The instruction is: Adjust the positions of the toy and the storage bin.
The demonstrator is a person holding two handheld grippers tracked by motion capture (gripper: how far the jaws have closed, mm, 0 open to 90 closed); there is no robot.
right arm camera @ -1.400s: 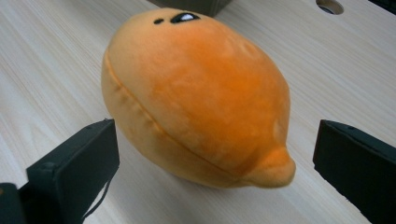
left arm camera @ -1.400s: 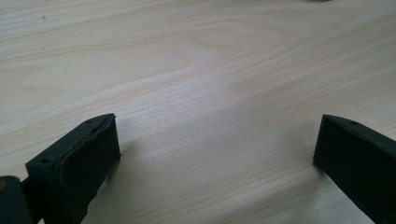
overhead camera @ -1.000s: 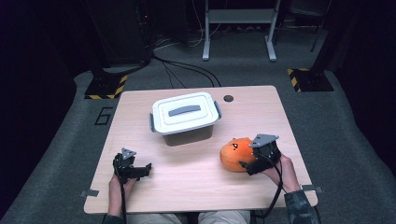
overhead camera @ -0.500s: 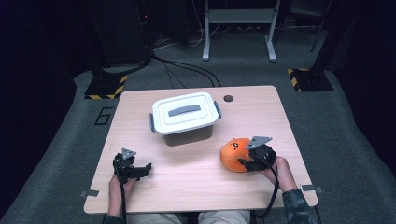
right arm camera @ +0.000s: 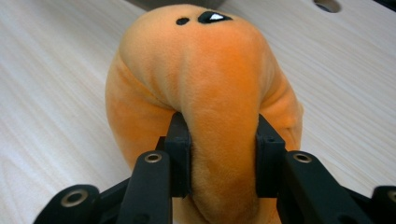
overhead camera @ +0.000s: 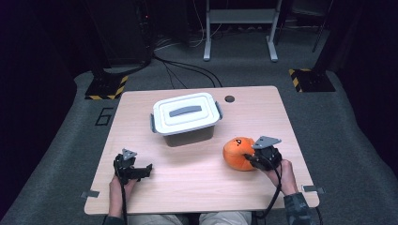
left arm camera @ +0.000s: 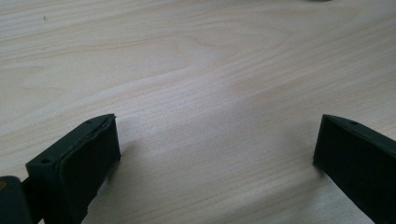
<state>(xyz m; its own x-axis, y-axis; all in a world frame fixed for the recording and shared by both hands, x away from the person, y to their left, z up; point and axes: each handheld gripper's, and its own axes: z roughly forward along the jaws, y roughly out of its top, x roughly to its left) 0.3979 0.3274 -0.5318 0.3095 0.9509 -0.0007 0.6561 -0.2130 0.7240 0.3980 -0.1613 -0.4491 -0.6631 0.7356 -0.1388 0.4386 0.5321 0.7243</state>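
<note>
the right tool [overhead camera: 252, 160] sits at the lower right of the high view, on the table [overhead camera: 197, 192]. its jaws have just been closing and now pinch a fold of the orange plush toy [overhead camera: 238, 152], which rests on the table right of centre; the right tool view shows the plush [right arm camera: 219, 93] bulging between both pads. the left tool [overhead camera: 141, 170] rests at the lower left of the high view, jaws wide apart over bare wood. a white lidded box [overhead camera: 185, 116] stands at the centre, well apart from the toy.
</note>
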